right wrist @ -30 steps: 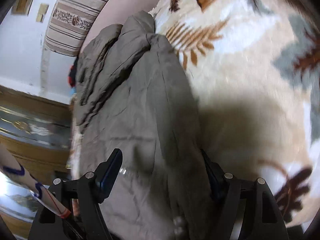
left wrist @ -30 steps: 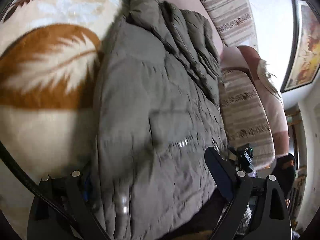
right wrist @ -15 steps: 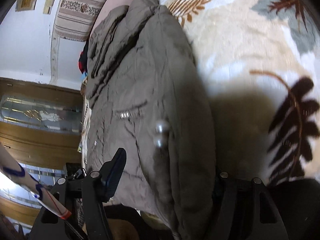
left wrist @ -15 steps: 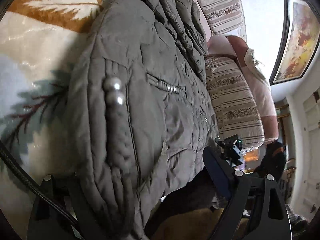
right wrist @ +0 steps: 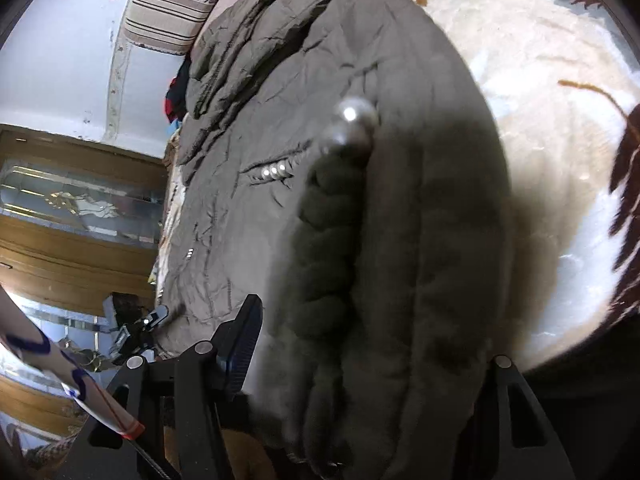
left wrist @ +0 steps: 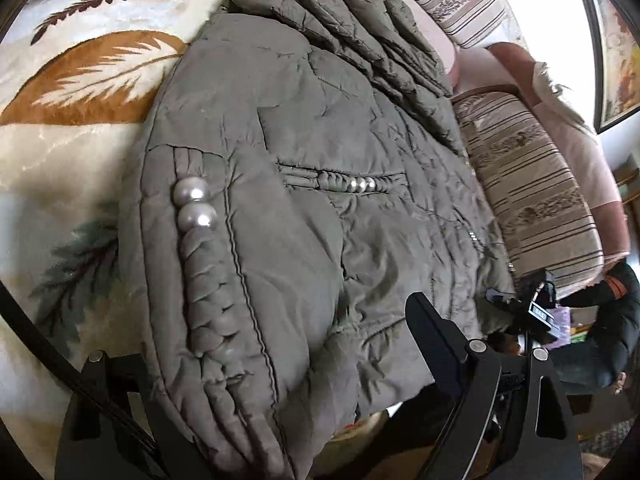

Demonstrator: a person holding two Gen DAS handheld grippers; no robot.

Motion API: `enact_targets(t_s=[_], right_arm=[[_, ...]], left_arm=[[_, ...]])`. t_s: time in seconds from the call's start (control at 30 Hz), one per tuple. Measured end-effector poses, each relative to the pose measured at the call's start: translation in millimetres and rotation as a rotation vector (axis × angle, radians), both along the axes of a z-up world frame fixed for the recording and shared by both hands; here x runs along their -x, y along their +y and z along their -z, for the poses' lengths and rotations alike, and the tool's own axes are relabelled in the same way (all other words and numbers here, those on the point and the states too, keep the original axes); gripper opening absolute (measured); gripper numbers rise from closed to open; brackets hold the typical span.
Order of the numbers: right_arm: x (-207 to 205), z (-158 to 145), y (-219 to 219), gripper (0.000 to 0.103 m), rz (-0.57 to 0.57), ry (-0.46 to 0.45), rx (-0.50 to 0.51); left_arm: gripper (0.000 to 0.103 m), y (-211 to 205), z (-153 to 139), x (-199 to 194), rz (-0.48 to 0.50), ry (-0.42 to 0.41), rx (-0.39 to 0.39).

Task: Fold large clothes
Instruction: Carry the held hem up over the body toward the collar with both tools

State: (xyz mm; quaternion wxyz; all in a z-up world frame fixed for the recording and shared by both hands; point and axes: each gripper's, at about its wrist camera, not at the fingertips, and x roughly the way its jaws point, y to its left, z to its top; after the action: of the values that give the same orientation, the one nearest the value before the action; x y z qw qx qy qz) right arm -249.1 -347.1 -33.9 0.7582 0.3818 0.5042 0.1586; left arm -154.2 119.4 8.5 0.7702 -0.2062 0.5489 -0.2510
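An olive-grey quilted jacket (left wrist: 312, 168) with pearl buttons lies folded on a cream leaf-patterned blanket (left wrist: 72, 128). In the left wrist view my left gripper (left wrist: 280, 392) has its jaws wide apart, with the jacket's near edge bulging between them; the left finger is hidden under the fabric. In the right wrist view the jacket (right wrist: 320, 160) fills the middle and my right gripper (right wrist: 360, 368) also straddles a thick fold of it, jaws wide; its right finger is hidden by the fabric.
Striped sofa cushions (left wrist: 532, 184) stand behind the jacket, with a framed picture (left wrist: 616, 40) on the wall. A person in dark clothes (left wrist: 600, 320) is at the right. A wooden glazed cabinet (right wrist: 72, 208) shows in the right wrist view.
Both grippers have pulled back toward the jacket's near edge. The pearl-buttoned cuff has come into view and now lies close to both cameras.
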Motion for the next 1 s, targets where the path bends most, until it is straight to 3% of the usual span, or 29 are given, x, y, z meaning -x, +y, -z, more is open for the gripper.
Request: enact_targets(t_s=[0.07, 0.13, 0.17, 0.2, 0.27, 0.33, 0.43, 0.6, 0.73, 0.87, 1.0], right_arm=[[2, 0, 6, 0.063, 0.019, -0.010, 0.024], [7, -3, 8, 0.063, 0.034, -0.018, 0.050], [11, -5, 10, 0.063, 0.044, -0.019, 0.061], [12, -6, 10, 0.060, 0.052, -0.016, 0.068], [15, -12, 11, 0.043, 0.080, -0.006, 0.118], [18, -24, 12, 0.028, 0.086, -0.026, 0.152], [20, -48, 13, 0.023, 0.095, -0.078, 0.151], [30, -89, 13, 0.021, 0.107, -0.178, 0.131], [47, -107, 13, 0.020, 0.071, -0.217, 0.112], [69, -114, 17, 0.020, 0.017, -0.229, 0.121], [66, -110, 26, 0.020, -0.017, -0.209, 0.173]], left_arm=[[0.086, -4, -1, 2, -0.012, -0.013, -0.029], [0.064, -3, -2, 5, -0.043, -0.024, -0.099], [0.041, -3, -2, 5, -0.056, -0.026, -0.143], [0.030, -1, -3, 4, -0.071, -0.019, -0.161], [0.023, 9, -8, 3, -0.097, -0.008, -0.116], [0.020, 13, -16, 2, -0.111, -0.016, -0.109], [0.018, 13, -38, 3, -0.119, -0.058, -0.111], [0.016, 14, -72, 13, -0.133, -0.137, -0.106], [0.016, 24, -87, 31, -0.132, -0.168, -0.102], [0.016, 36, -88, 49, -0.122, -0.166, -0.105], [0.016, 35, -80, 51, -0.108, -0.155, -0.155]])
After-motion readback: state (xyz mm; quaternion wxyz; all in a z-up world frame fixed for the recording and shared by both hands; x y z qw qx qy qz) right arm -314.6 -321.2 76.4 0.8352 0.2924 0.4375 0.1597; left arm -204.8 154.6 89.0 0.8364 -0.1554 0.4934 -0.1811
